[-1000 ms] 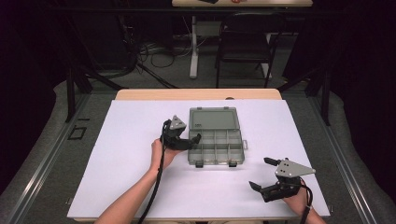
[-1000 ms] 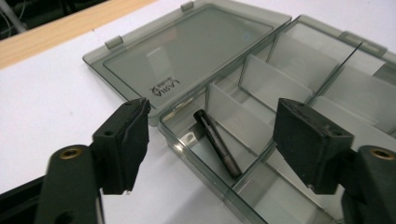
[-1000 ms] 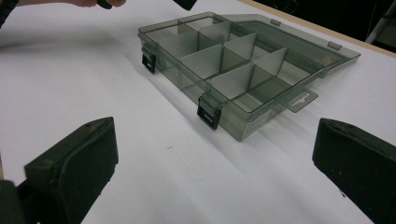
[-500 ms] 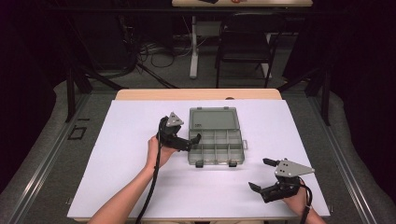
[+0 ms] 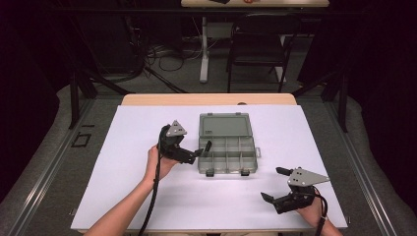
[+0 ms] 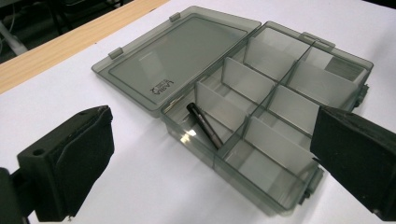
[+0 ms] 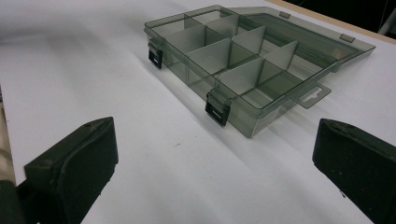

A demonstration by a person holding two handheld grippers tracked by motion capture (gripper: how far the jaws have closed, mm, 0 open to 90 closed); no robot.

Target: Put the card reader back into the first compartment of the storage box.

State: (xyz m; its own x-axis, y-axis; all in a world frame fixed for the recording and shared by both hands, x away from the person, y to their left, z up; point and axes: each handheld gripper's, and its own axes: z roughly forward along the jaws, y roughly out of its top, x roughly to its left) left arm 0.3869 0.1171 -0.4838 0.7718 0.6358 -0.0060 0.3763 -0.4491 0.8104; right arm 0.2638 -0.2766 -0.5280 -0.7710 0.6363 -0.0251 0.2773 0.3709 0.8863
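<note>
The left claw (image 5: 196, 153), jaws just opened wide and holding nothing, is hovering just beside the open compartment box (image 5: 227, 147) at mid-surface, where a dark bit (image 6: 204, 125) is lying in the nearest compartment, while the right claw (image 5: 275, 186), also spread, is resting near the surface's near-right corner.

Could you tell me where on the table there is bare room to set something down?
The white sheet is bare left of the left gripper and between the organiser box and right gripper. Crowded: the box's left edge.

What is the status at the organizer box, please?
Left tool open, empty. Right tool open, parked. Pin lies in organizer box corner compartment. Nothing in the way.
</note>
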